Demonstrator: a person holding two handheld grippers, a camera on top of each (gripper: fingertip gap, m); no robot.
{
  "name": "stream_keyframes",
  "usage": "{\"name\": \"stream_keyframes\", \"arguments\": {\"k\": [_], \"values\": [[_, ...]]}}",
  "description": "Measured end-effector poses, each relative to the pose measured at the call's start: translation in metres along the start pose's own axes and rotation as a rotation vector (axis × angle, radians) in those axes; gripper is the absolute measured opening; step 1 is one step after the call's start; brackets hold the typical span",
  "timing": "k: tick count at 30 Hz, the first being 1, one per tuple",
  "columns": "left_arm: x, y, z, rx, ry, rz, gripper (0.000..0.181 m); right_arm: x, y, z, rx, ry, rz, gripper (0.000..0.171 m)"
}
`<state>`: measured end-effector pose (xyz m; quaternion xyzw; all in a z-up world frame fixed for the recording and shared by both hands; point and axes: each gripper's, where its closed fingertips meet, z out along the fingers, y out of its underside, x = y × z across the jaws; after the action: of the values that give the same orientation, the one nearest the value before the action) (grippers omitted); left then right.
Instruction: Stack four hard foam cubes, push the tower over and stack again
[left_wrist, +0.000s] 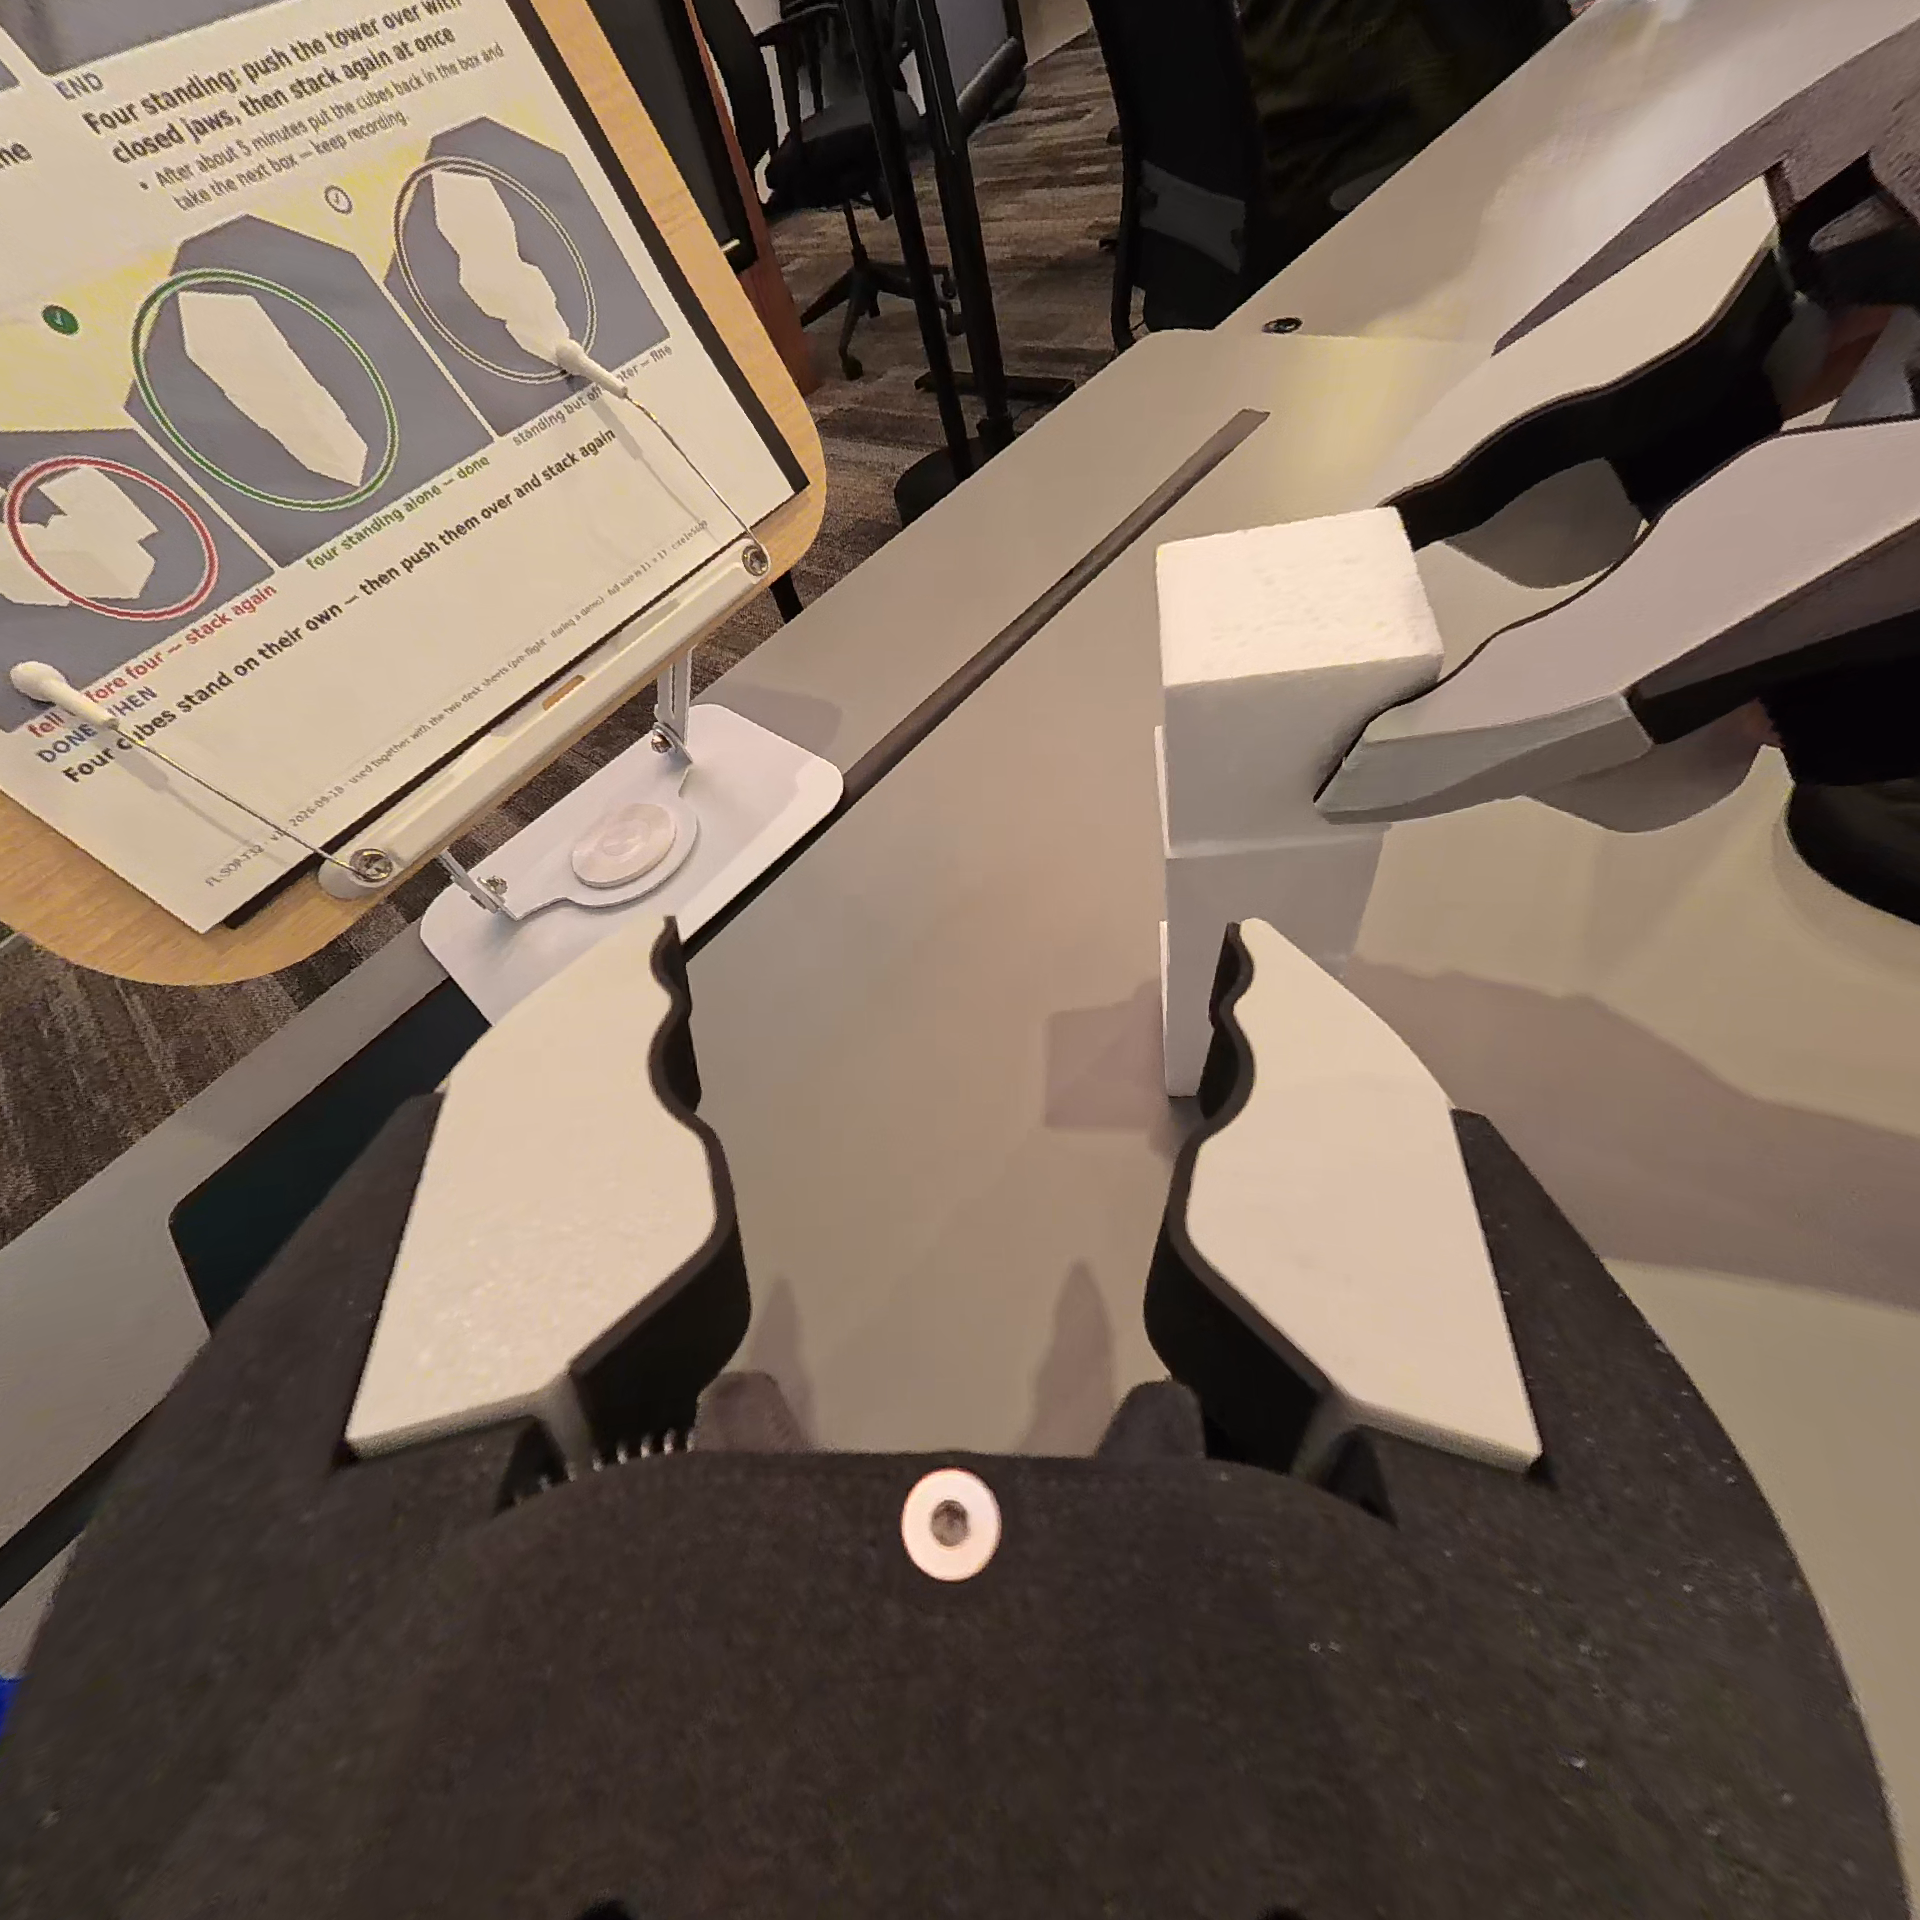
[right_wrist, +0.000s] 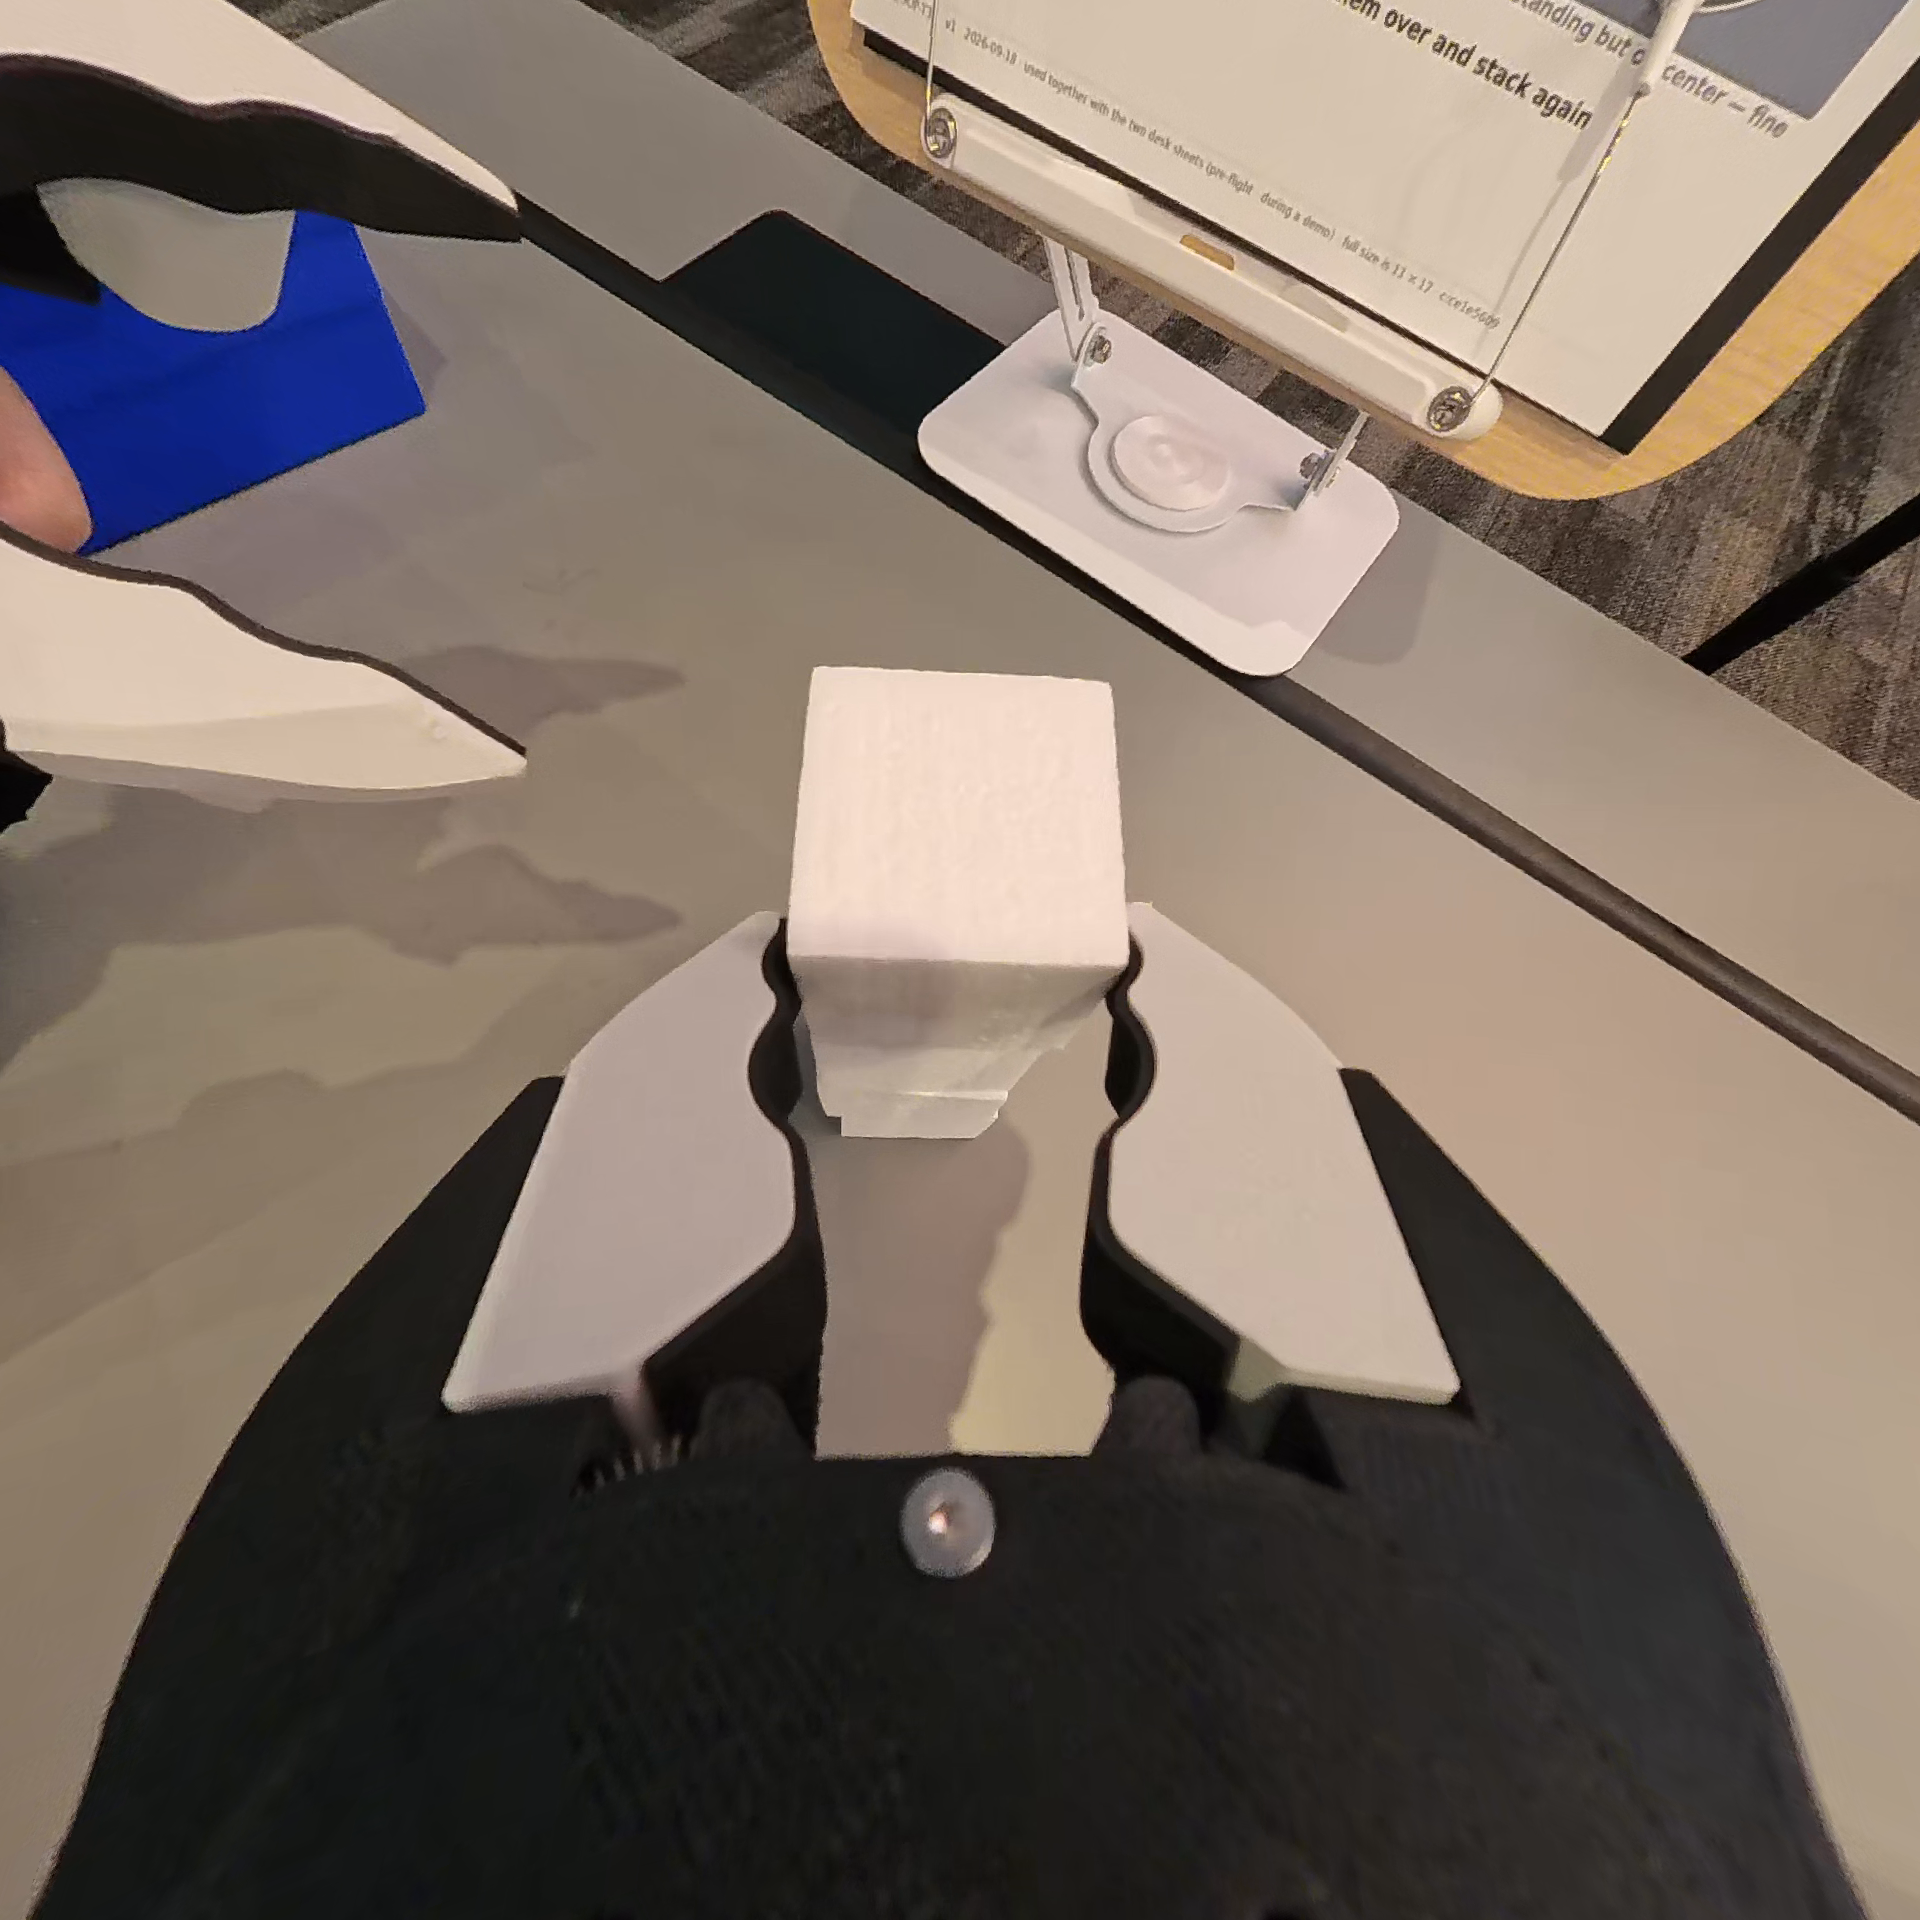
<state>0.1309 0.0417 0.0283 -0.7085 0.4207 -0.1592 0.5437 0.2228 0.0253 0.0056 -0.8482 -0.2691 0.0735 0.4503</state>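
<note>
The right tool (right_wrist: 954, 940) is reaching level, clamping the tower's (left_wrist: 1262, 831) top cube (right_wrist: 956, 821), seemingly the fourth. The left tool (left_wrist: 956, 997) is hovering spread apart beside the tower's base on the grey worktop (left_wrist: 935, 1122).

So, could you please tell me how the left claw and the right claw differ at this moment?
The left claw is open wide and empty, while the right claw has its fingers against the sides of the top foam cube of the tower.

The left claw sits low beside the tower's base with nothing between its fingers; the right claw is up at the tower's top.

Both have pale grey fingers with black wavy pads on a black body, over the same grey table.
</note>
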Motion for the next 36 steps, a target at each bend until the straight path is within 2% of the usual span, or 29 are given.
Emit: {"name": "stream_keyframes", "arguments": {"k": [18, 27, 31, 36], "values": [[0.002, 0.002, 0.003, -0.014, 0.003, 0.000, 0.098, 0.000, 0.006, 0.006, -0.001, -0.028, 0.019, 0.059], [-0.001, 0.003, 0.002, -0.023, -0.008, -0.002, 0.098, -0.005, 0.005, -0.015, 0.089, -0.122, -0.032, 0.081], [-0.007, 0.009, 0.004, -0.047, -0.032, -0.001, 0.097, 0.025, 0.005, -0.028, 0.054, -0.092, -0.129, 0.083], [-0.016, 0.018, 0.006, -0.084, -0.061, -0.004, 0.096, 0.093, 0.003, -0.037, -0.030, 0.075, -0.295, 0.083]]}}
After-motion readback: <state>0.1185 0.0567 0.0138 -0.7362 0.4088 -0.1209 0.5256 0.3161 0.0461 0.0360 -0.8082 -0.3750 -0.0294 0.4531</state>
